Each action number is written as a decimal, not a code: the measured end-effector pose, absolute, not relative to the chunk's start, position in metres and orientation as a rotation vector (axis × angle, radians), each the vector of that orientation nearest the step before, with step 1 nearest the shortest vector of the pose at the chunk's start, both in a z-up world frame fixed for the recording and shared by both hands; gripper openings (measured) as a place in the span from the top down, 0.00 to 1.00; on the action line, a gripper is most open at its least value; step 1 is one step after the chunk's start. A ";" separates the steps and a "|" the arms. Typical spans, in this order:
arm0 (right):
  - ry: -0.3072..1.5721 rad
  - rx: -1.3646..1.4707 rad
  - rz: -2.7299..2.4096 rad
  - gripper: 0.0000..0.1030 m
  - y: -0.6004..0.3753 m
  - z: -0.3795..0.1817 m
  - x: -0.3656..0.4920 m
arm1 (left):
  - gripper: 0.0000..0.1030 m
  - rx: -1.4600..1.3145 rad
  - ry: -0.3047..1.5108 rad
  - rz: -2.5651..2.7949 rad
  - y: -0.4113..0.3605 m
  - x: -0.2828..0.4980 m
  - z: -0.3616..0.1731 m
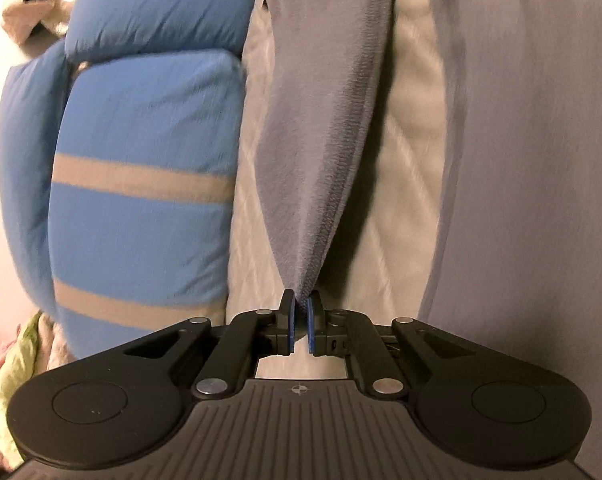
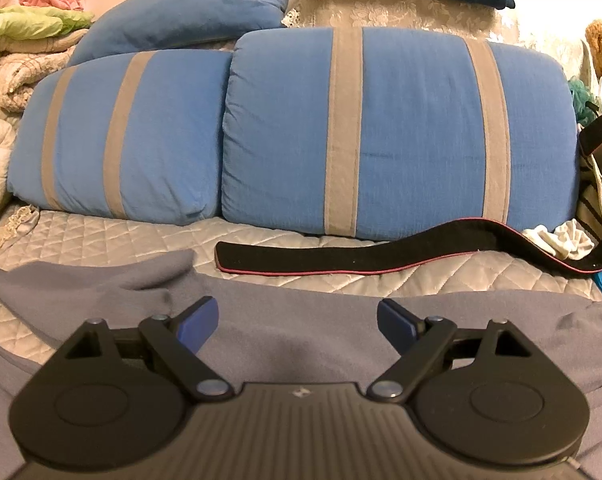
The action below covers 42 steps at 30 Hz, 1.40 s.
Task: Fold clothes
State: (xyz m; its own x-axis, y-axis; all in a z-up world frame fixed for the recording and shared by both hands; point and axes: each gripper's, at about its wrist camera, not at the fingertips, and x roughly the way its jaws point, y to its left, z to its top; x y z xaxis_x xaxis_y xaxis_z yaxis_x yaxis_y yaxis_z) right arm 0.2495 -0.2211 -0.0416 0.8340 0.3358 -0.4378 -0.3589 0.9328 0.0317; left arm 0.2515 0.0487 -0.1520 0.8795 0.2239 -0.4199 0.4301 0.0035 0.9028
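Left claw [image 1: 299,311] pinches grey garment [image 1: 321,140], sleeve stretching straight ahead; right claw [image 2: 297,322] hovers agape above garment body.

My right hand-held gripper [image 2: 297,322] hangs with jaws wide apart over the grey garment [image 2: 293,344] spread on the quilted bed [image 2: 261,236]. Beyond lie a black strap [image 2: 341,258] and blue striped pillows [image 2: 401,132].

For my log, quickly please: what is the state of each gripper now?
Left gripper: closed, pinching a fold of the grey fleece garment.
Right gripper: open, holding nothing, above the same garment.
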 end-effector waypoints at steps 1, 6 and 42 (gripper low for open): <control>0.452 -0.056 0.369 0.10 -0.221 -0.042 0.249 | 0.95 1.585 0.548 -0.163 0.054 0.251 -0.153; 0.446 -0.081 0.370 0.09 -0.218 -0.043 0.248 | 0.95 1.604 0.593 -0.103 0.078 0.252 -0.152; 0.463 -0.137 0.366 0.07 -0.208 -0.051 0.249 | 0.97 -0.045 0.930 -0.199 0.241 0.379 -0.088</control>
